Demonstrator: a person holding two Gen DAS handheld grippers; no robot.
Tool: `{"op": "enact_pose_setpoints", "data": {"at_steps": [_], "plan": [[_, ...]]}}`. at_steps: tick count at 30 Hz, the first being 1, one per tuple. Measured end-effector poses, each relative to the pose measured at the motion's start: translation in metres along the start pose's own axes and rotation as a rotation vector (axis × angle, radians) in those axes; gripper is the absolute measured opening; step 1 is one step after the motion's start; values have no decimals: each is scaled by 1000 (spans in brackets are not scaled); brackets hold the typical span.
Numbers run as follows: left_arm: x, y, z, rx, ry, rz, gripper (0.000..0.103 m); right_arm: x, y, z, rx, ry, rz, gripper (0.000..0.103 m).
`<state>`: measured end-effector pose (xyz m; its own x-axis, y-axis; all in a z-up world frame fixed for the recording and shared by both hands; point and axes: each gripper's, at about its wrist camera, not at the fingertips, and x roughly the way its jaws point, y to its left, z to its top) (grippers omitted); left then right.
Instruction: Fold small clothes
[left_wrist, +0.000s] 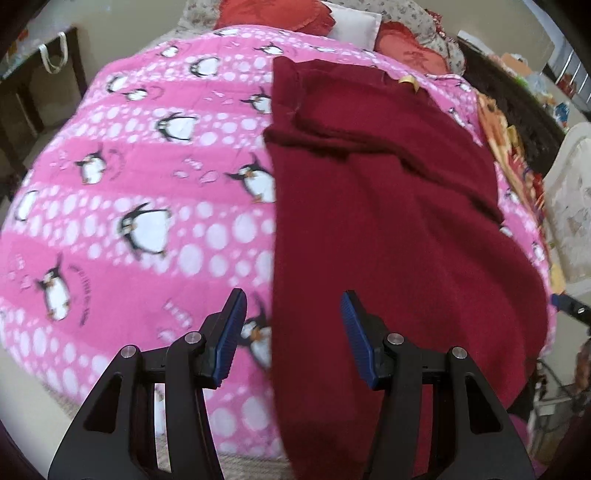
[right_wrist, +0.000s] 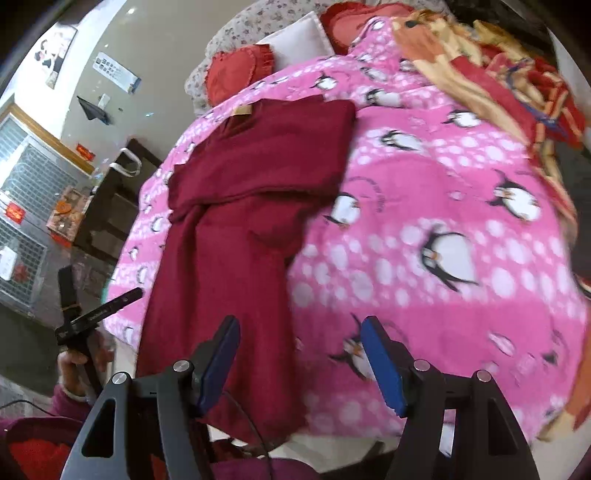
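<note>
A dark red knit garment (left_wrist: 388, 221) lies flat on a pink penguin blanket (left_wrist: 147, 155), its tan neck label (left_wrist: 408, 81) at the far end and the sleeves folded across the upper body. My left gripper (left_wrist: 293, 295) hovers open over the garment's near left edge, with nothing between its blue pads. In the right wrist view the same garment (right_wrist: 229, 240) runs down the left side of the blanket (right_wrist: 443, 221). There, my right gripper (right_wrist: 301, 321) is open above the garment's near right edge and holds nothing.
Red cushions (left_wrist: 280, 14) and a white pillow (left_wrist: 354, 26) lie at the bed's head. An orange patterned blanket (right_wrist: 480, 74) is bunched along one side. A dark side table (left_wrist: 40, 85) stands beside the bed. A person's hand (right_wrist: 74, 363) shows at the bed's near corner.
</note>
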<state>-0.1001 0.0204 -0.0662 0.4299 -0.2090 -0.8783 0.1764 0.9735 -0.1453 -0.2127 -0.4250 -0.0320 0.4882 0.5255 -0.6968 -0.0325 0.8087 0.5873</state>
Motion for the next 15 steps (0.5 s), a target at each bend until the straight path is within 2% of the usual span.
{"op": "enact_pose_setpoints", "data": {"at_steps": [8,12,15], "plan": [[-14,0,-20,-11,7,-18,53,-34,3,-12,-45,-38,-75,66],[-20,1,-37,-28,51,-78,53,-34,2,-24,-49,-32,-63,70],[-20,4,-53,-56,95,-102,53,-21,-7,-39,7,-28,0,71]]}}
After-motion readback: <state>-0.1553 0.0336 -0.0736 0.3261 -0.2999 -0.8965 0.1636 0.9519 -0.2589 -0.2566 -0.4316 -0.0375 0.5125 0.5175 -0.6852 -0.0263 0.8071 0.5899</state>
